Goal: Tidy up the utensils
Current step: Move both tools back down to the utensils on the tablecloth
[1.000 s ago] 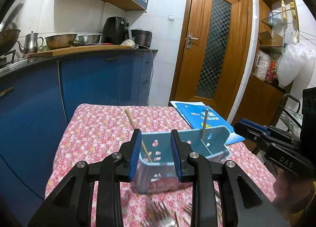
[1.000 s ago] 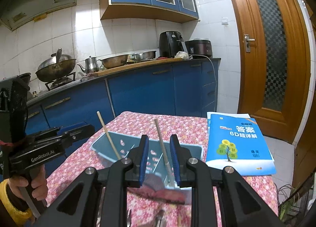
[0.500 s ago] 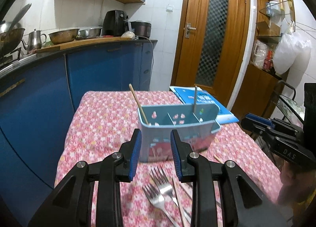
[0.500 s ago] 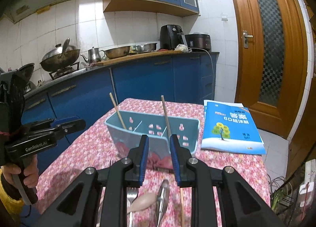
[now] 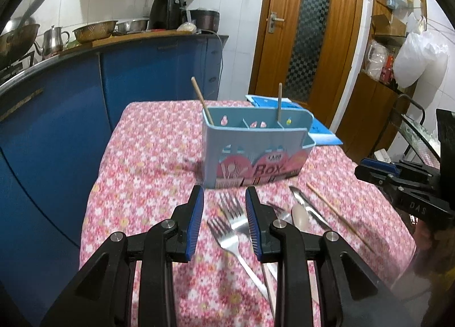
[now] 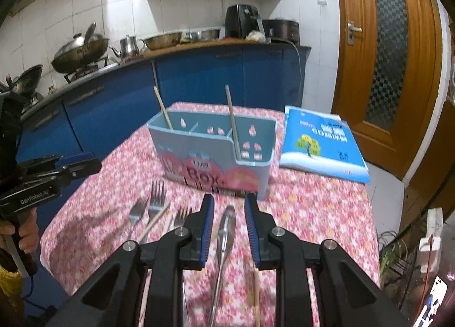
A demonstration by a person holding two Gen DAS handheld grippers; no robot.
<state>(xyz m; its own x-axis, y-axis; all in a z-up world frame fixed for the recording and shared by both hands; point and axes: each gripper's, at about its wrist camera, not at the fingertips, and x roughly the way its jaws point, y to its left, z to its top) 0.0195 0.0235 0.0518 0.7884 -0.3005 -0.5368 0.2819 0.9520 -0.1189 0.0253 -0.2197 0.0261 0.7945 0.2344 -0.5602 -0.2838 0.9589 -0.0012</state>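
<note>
The shiny steel forks [image 5: 231,227] lying flat on the pink floral tablecloth [image 5: 148,156], just near of the pale blue three-compartment plastic utensil box [image 5: 253,153], look light, rigid and slippery; the slim handle seems the best place to pinch. The left gripper [image 5: 224,207] and right gripper [image 6: 227,213] both hover partly spread, pinching nothing. The soft cloth may bunch underneath. Blue kitchen cabinets [image 5: 71,99] stand left, a wooden door [image 5: 307,28] far beyond.
</note>
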